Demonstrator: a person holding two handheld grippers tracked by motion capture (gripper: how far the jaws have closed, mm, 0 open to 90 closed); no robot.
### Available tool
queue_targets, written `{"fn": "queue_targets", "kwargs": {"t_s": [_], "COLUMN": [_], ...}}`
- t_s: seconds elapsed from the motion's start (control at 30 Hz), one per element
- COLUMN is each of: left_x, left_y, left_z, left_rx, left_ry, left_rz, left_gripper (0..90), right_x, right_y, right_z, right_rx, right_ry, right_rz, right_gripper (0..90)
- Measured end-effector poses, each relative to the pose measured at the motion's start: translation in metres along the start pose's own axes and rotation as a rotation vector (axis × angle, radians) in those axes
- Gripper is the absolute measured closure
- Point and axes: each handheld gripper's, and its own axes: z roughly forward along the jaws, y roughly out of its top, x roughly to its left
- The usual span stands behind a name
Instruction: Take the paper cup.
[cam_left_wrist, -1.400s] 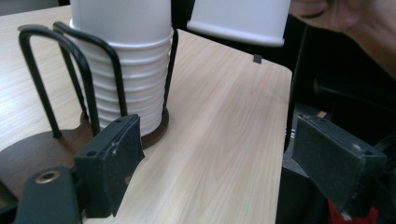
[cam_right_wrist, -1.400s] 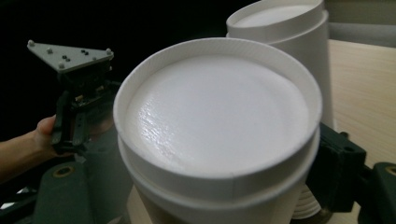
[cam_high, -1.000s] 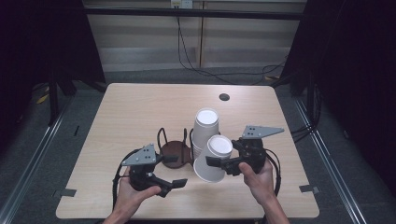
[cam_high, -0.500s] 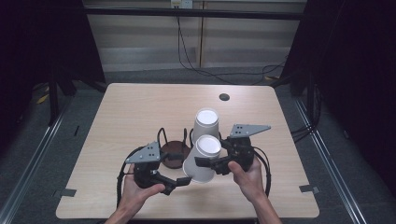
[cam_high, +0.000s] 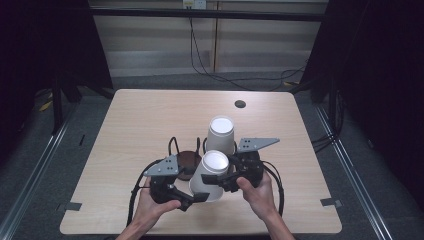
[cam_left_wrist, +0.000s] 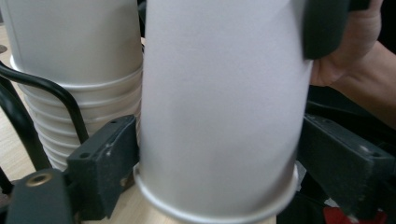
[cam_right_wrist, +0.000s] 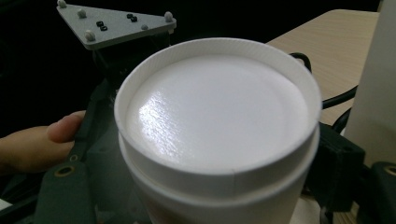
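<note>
Moved toward the left gripper (cam_high: 197, 196), whose jaws just spread around its rim, the light cup (cam_high: 210, 174) dents easily, so the right gripper (cam_high: 225, 180) pinches near its stiff bottom.

White paper cup (cam_high: 210, 174), plain, glossy base. White cup stack (cam_high: 220, 135), plain. Black grippers: left (cam_high: 196, 196), right (cam_high: 223, 179); grey plates (cam_high: 256, 144). Brown disc (cam_high: 188, 159). Table (cam_high: 150, 120) pale wood grain. Black cables (cam_high: 172, 146).

high view overhead, facing table (cam_high: 150, 115); both tool views close on same upturned cup (cam_high: 209, 176)
</note>
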Motion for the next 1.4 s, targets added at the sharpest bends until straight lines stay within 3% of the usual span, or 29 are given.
{"fn": "queue_targets", "kwargs": {"t_s": [0.1, 0.47, 0.63, 0.73, 0.87, 1.1, 1.2, 1.4], "left_x": [-0.001, -0.001, 0.0, 0.0, 0.003, 0.003, 0.003, 0.005], "left_y": [-0.001, -0.002, -0.001, -0.002, -0.003, -0.003, -0.003, -0.003], "left_z": [0.002, 0.008, 0.013, 0.013, 0.011, 0.008, 0.005, 0.002], "left_rx": [-0.004, -0.026, -0.012, 0.002, 0.003, 0.021, 0.036, 0.063], "left_ry": [-0.001, -0.019, -0.022, -0.015, -0.017, -0.016, -0.017, -0.013], "left_rz": [0.014, 0.002, -0.002, 0.021, -0.001, -0.002, -0.009, -0.022], "left_gripper": [10.5, 9.5, 10.7, 9.7, 11.4, 15.3, 16.0, 16.4], "right_x": [0.001, 0.005, 0.006, 0.005, 0.004, 0.001, 0.003, 0.001], "right_y": [0.0, 0.0, 0.0, 0.001, 0.002, 0.0, 0.0, -0.001], "right_z": [0.003, 0.007, 0.011, 0.012, 0.013, 0.017, 0.017, 0.017], "right_rx": [0.005, 0.006, 0.01, 0.007, -0.003, 0.002, -0.009, -0.009], "right_ry": [0.003, 0.019, 0.026, 0.03, 0.032, 0.054, 0.038, 0.05], "right_rz": [0.0, -0.002, -0.003, -0.001, 0.003, 0.016, 0.011, 0.024], "right_gripper": [22.3, 22.4, 22.4, 22.4, 22.5, 21.1, 16.8, 14.4]}}
